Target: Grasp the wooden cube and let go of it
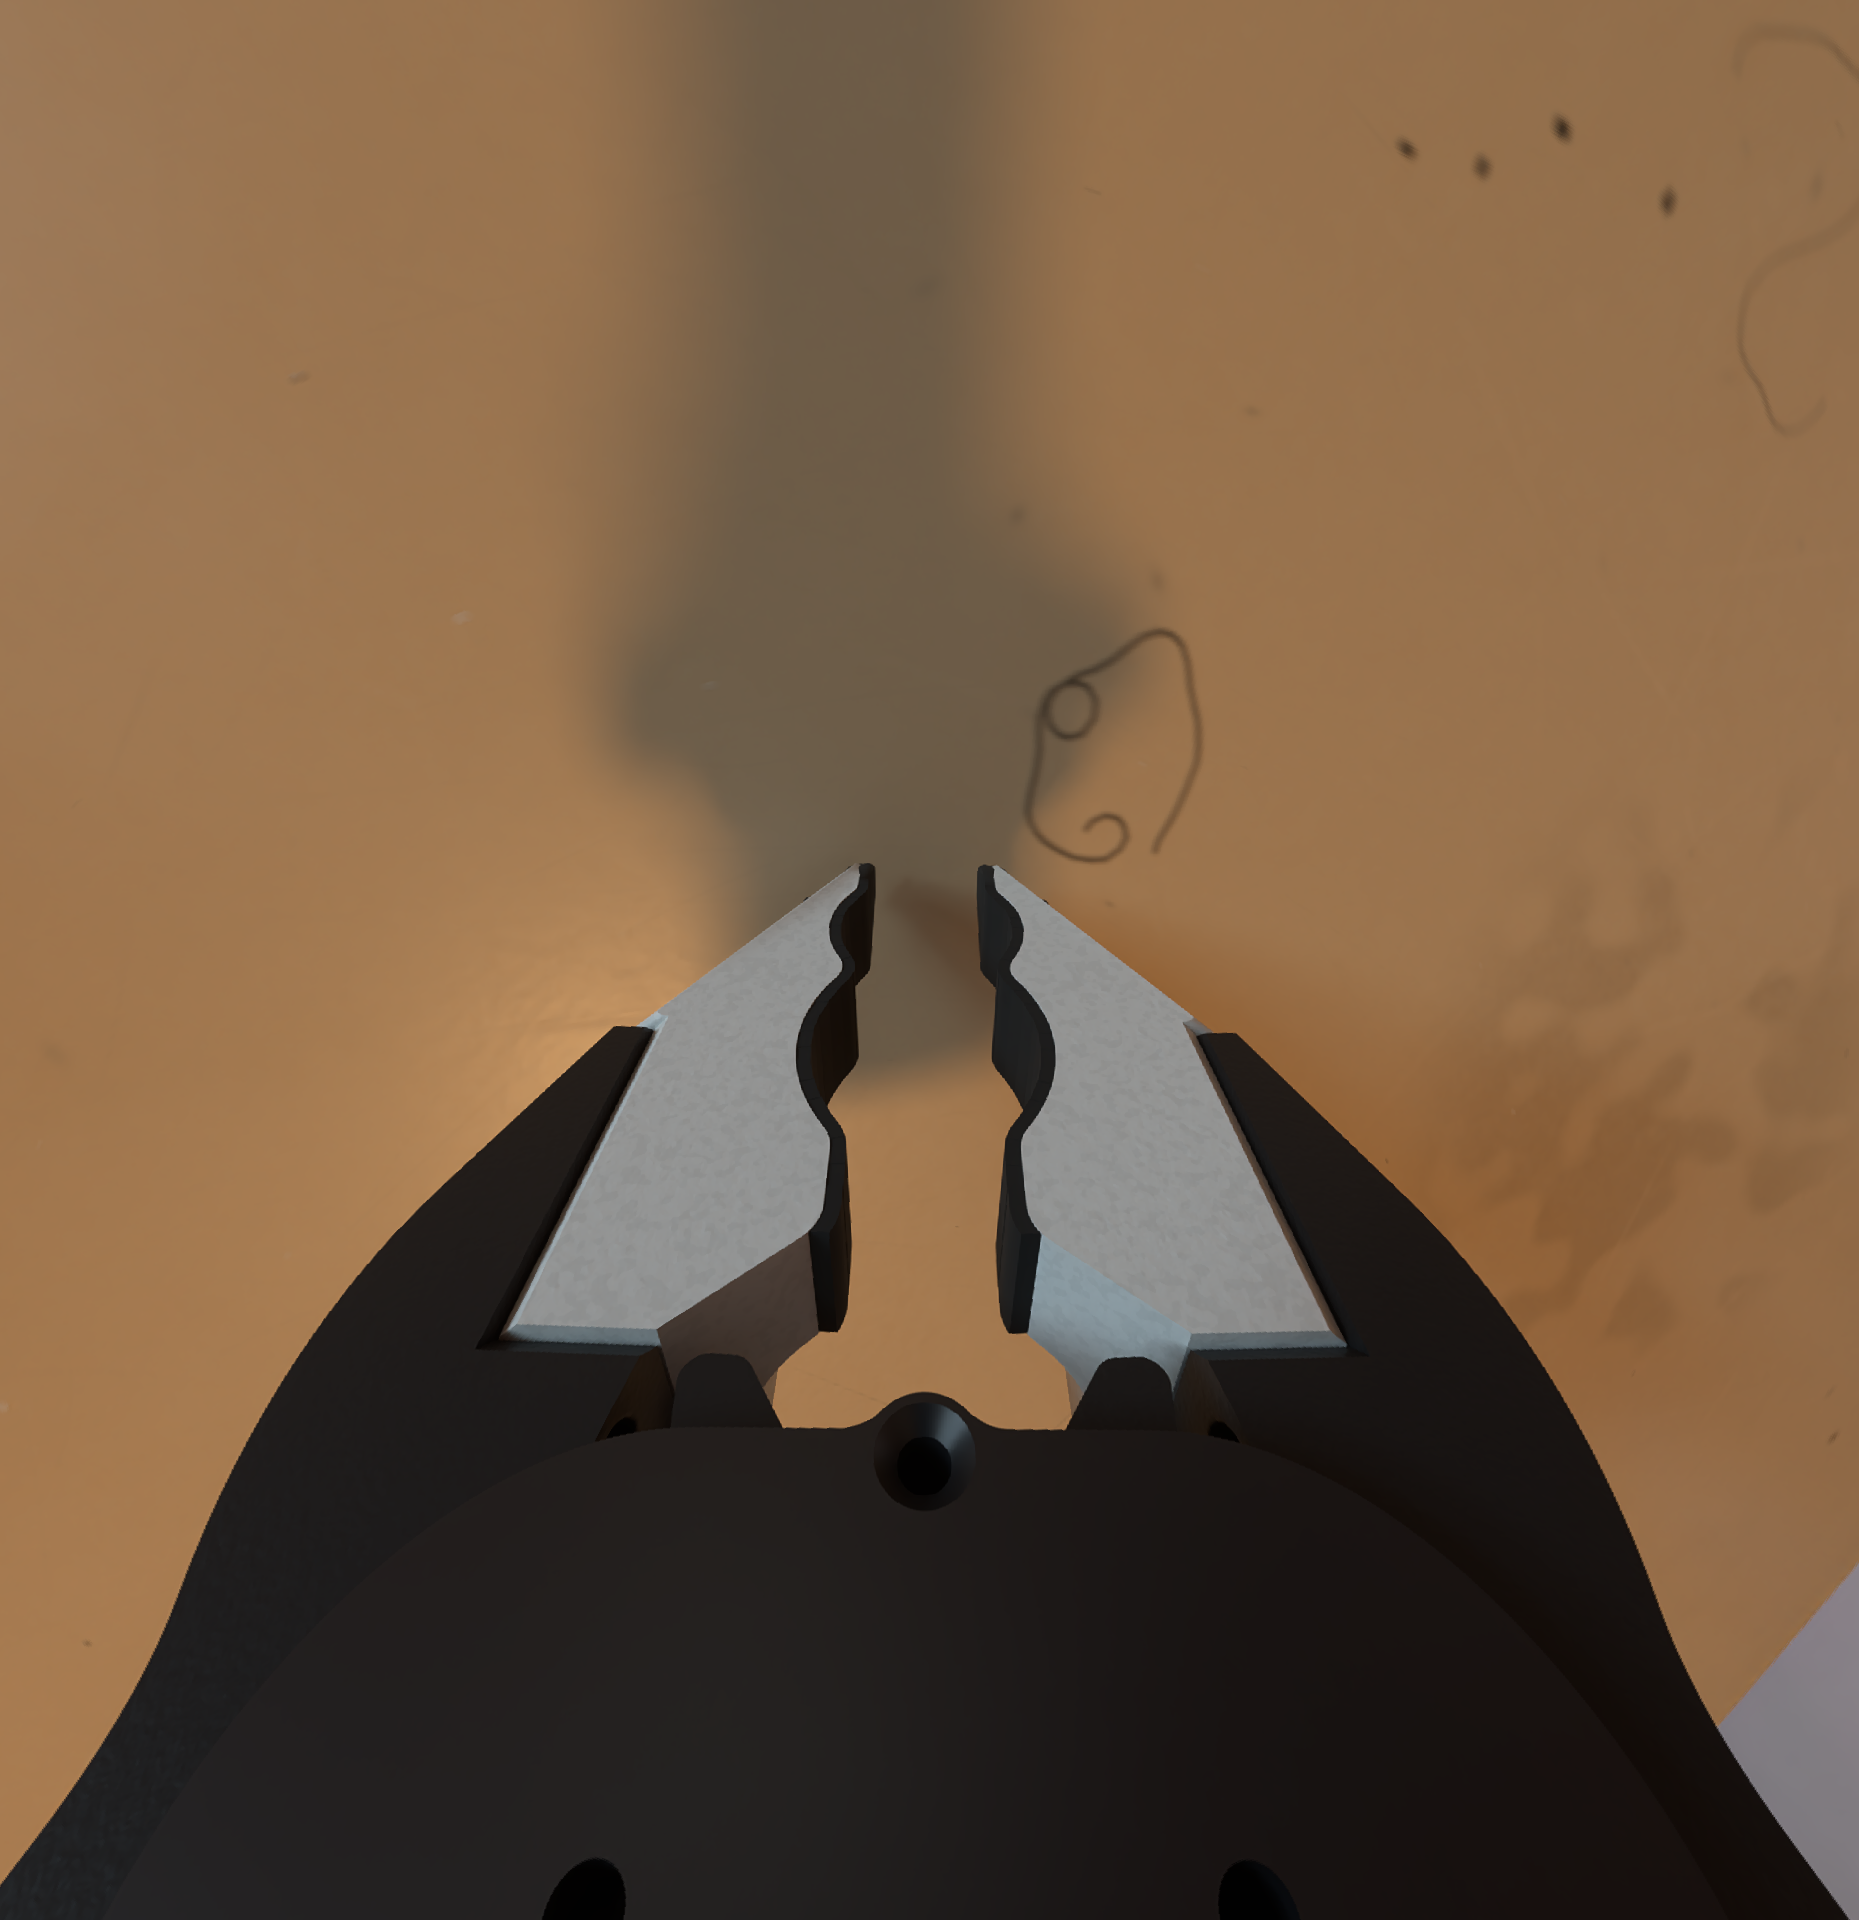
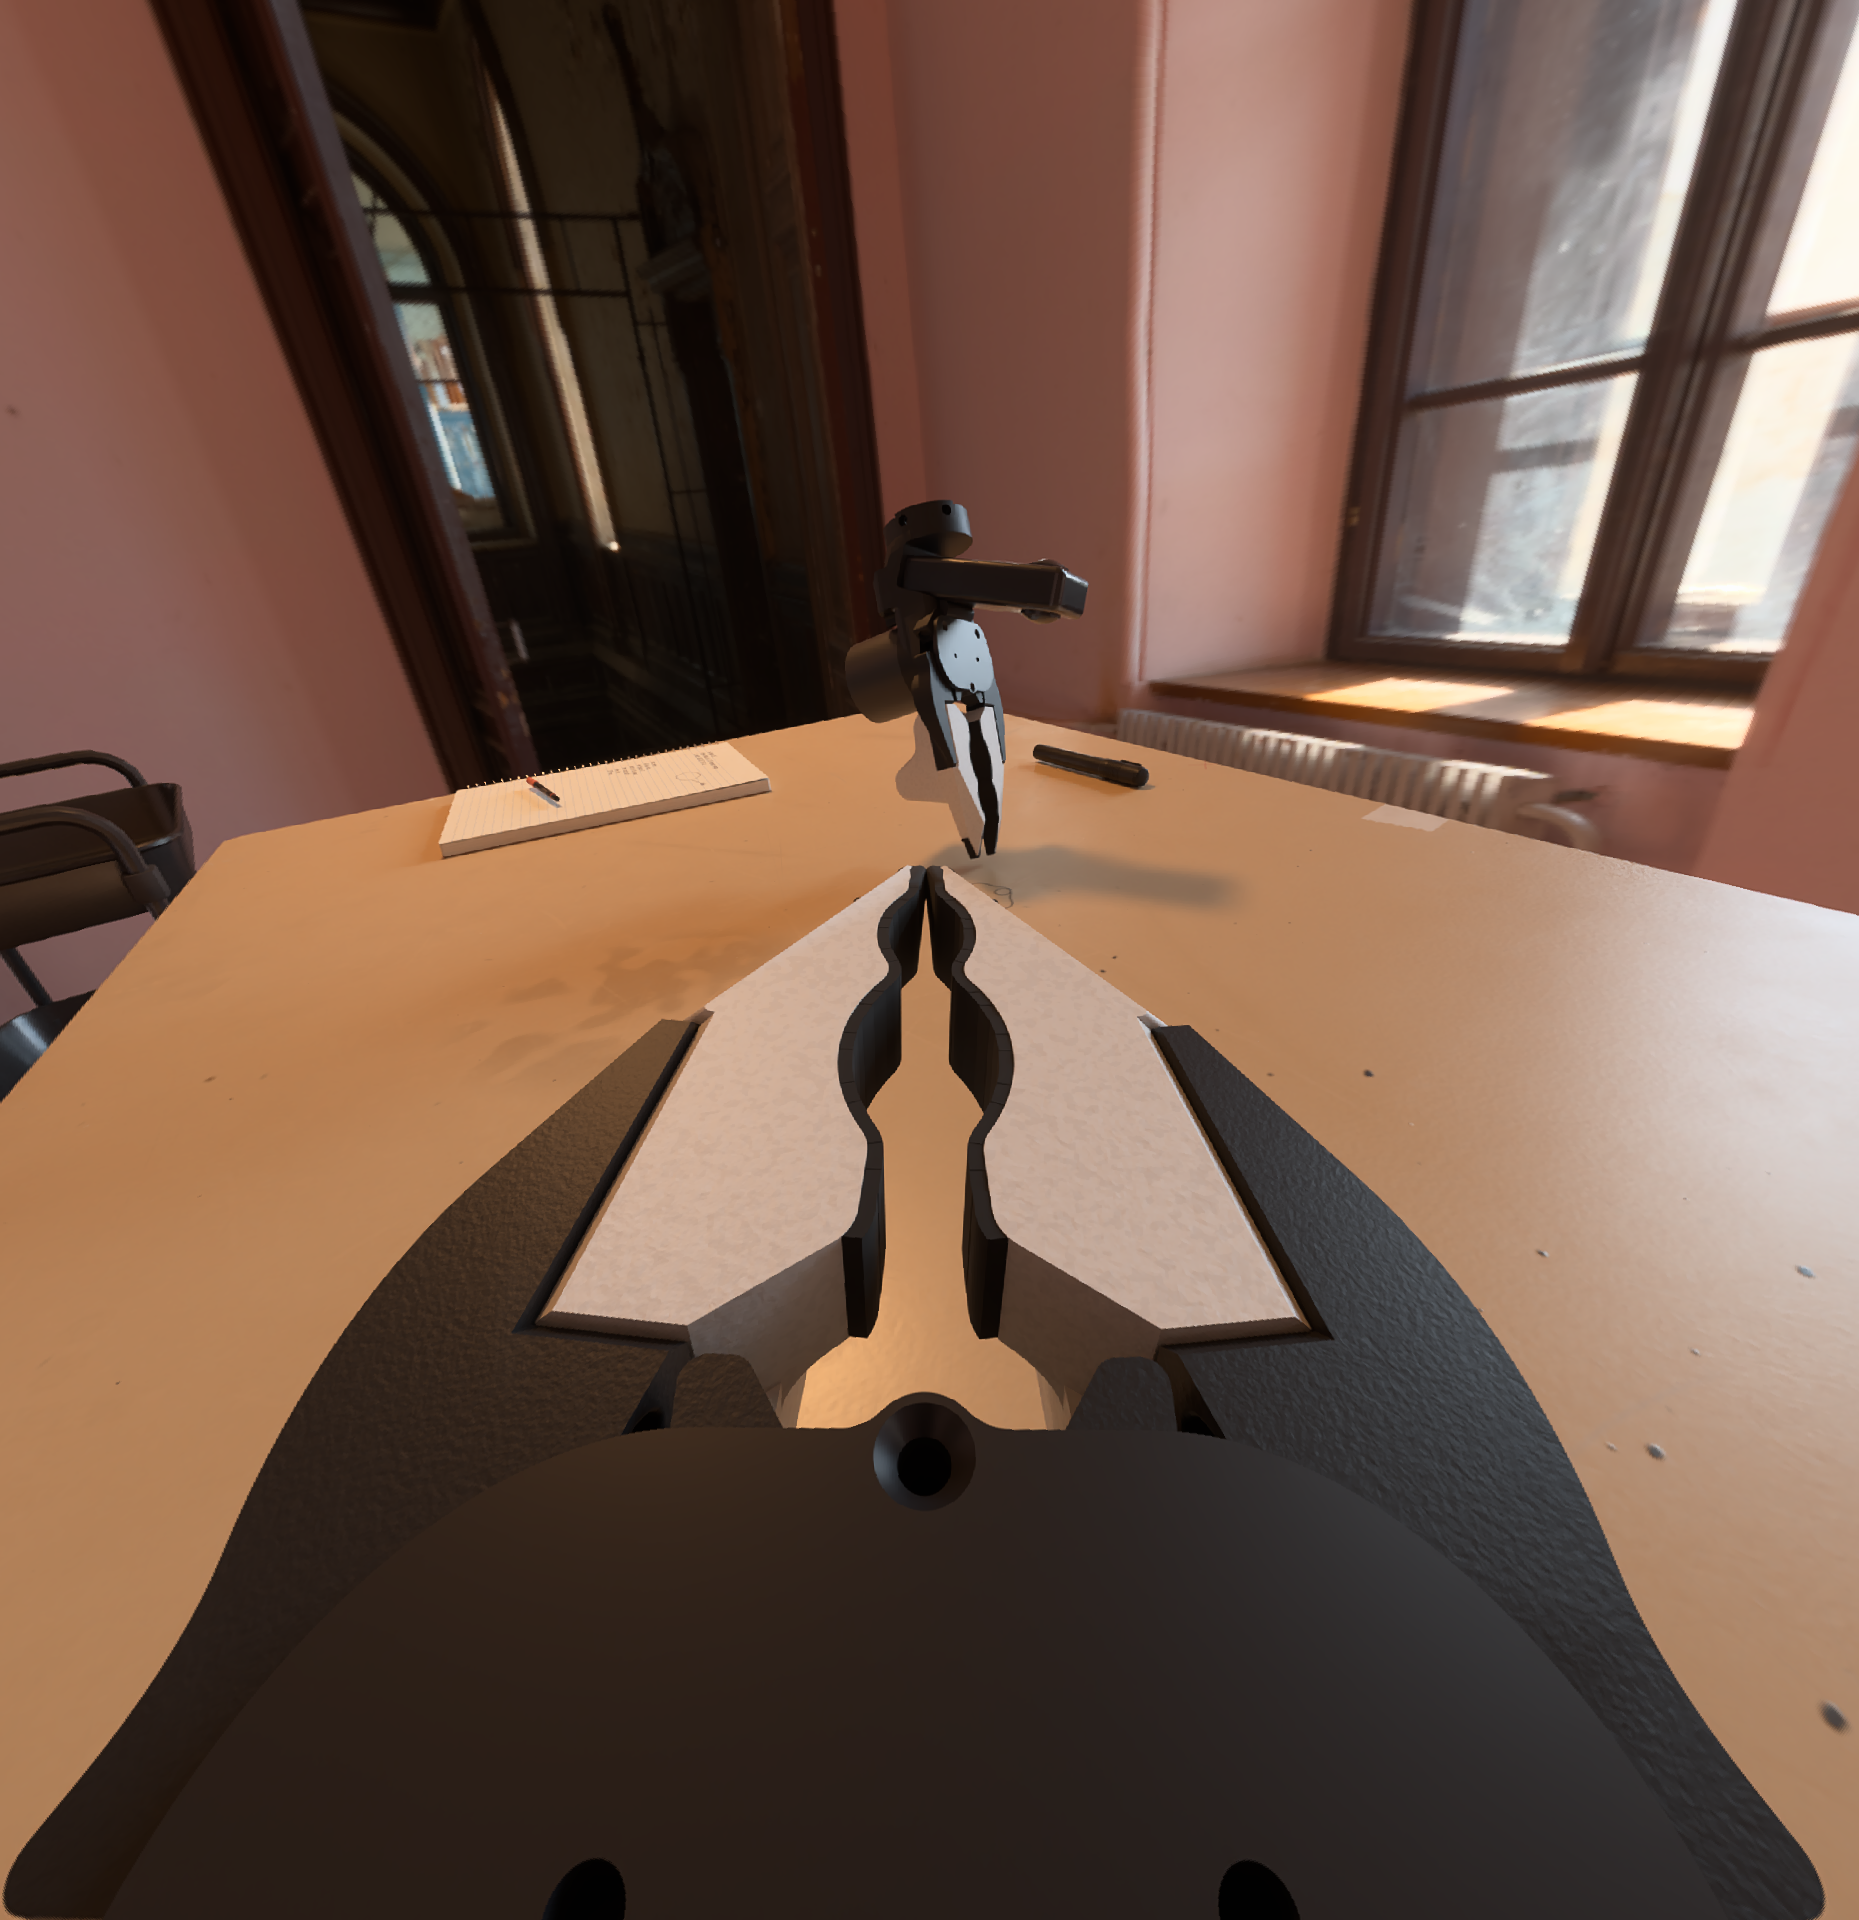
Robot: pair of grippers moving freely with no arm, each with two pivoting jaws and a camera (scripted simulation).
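No wooden cube shows in either view. My left gripper (image 1: 927, 873) points down at the tan table (image 1: 281, 623), close above it, with its jaws a little apart and nothing between them. Its shadow falls on the table ahead of it. It also shows in the right wrist view (image 2: 979, 847), hanging tip-down over the middle of the table. My right gripper (image 2: 925, 873) is low over the table (image 2: 1424, 1039), aimed toward the left gripper, with its fingertips almost touching and nothing held.
A lined notepad (image 2: 603, 795) with a pen (image 2: 543, 790) on it lies at the far left. A black marker (image 2: 1091, 769) lies at the far edge. A dark chair (image 2: 73, 831) stands left of the table. Scribbles (image 1: 1112, 748) mark the tabletop. The table's edge (image 1: 1735, 1704) runs at lower right.
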